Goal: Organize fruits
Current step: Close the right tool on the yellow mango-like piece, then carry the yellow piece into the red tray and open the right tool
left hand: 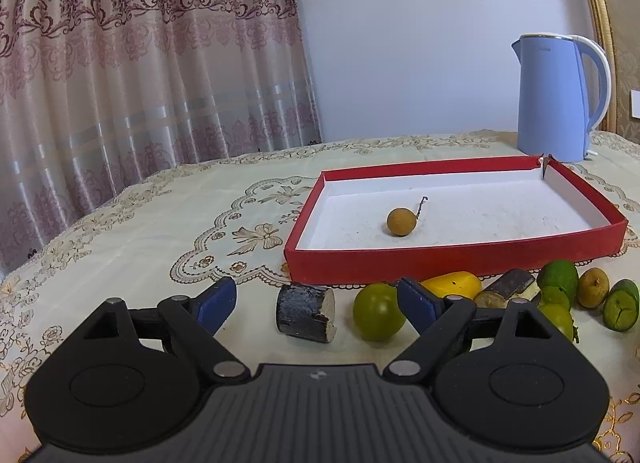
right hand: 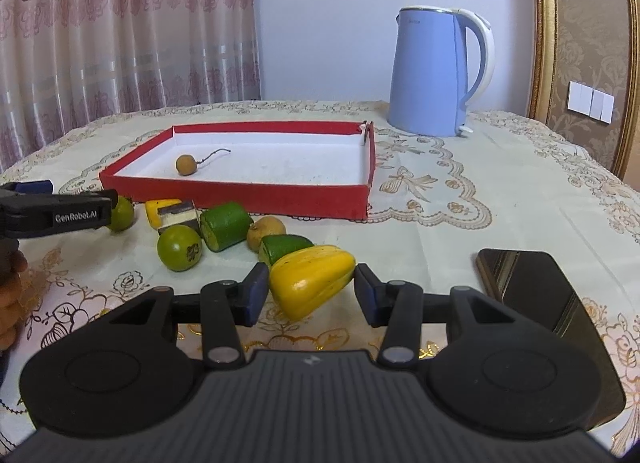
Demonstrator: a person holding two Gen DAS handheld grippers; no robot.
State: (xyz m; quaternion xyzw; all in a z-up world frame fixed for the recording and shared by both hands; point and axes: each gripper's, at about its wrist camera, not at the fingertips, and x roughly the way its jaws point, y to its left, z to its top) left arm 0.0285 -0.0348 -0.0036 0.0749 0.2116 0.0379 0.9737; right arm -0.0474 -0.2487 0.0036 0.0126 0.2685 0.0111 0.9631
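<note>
Left wrist view: left hand-held gripper (left hand: 316, 301) spread wide, nothing pinched. A dark-barked cut sugarcane stub (left hand: 306, 312) lies on the cream embroidered tabletop (left hand: 132, 223) just ahead, between the pads, long axis across the line of reach. A round green fruit (left hand: 378, 317) sits just beside the right pad. Beyond: shallow red cardboard box (left hand: 452, 259) with one brown longan (left hand: 402, 222) inside.

Right wrist view: right hand-held gripper (right hand: 310, 287) pinching a yellow wedge-shaped fruit piece (right hand: 310, 281), long axis across the pads; I judge it gripped. Ahead-left, loose on the tabletop, I count two round green fruits, two green cut pieces, one longan, one further yellow piece, one cane stub. The box lies straight beyond; this hand is nearer to delivering.
</note>
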